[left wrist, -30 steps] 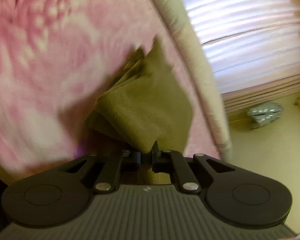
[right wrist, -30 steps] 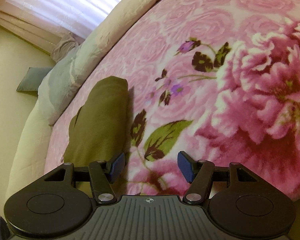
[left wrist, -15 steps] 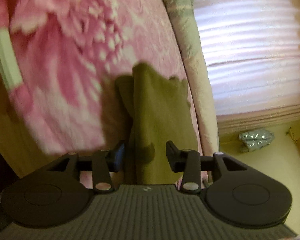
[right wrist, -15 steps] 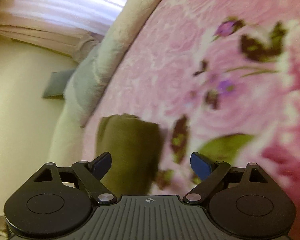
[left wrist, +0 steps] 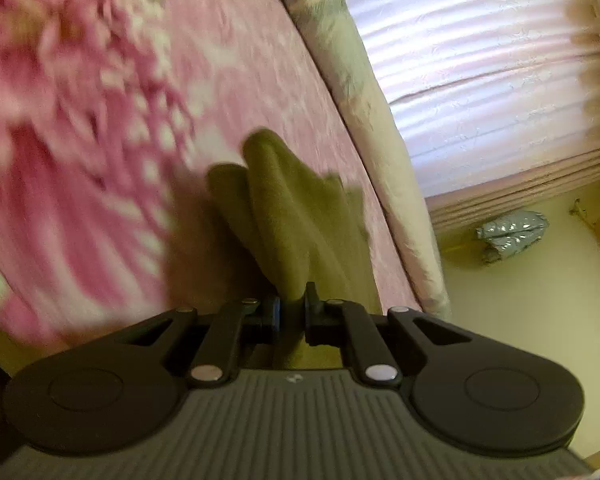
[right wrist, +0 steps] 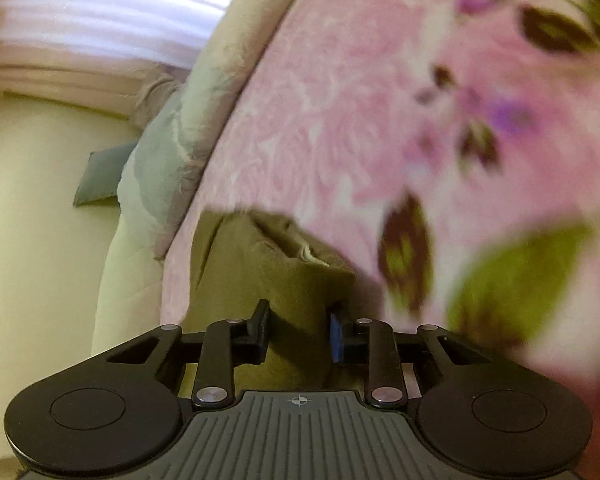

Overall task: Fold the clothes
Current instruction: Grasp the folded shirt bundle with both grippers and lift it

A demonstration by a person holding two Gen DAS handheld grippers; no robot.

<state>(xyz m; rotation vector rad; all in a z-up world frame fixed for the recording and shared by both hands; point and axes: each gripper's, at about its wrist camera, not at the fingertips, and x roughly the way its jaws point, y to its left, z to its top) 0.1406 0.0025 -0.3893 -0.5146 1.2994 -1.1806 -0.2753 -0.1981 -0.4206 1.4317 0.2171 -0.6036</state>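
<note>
An olive-green garment point(left wrist: 300, 216) lies bunched in folds on the pink floral blanket point(left wrist: 100, 120), near the bed's edge. My left gripper point(left wrist: 292, 312) is shut on its near end, and a ridge of cloth rises from between the pads. In the right wrist view the same garment point(right wrist: 252, 256) is a thick folded bundle with a pale inner edge showing. My right gripper point(right wrist: 298, 332) has its jaws pressed against both sides of that bundle, and cloth fills the gap. The blanket point(right wrist: 340, 100) is motion-blurred in both views.
A cream and grey quilt edge point(left wrist: 364, 92) point(right wrist: 168, 152) runs along the bed's side. Beyond it are pale floor, a pleated curtain point(left wrist: 480, 60), a crumpled silver bag point(left wrist: 512, 232) and a grey cushion point(right wrist: 100, 180) on the floor.
My left gripper opened half a second ago and has shut again on the garment. My right gripper moved over the garment and closed from wide open onto the bundle.
</note>
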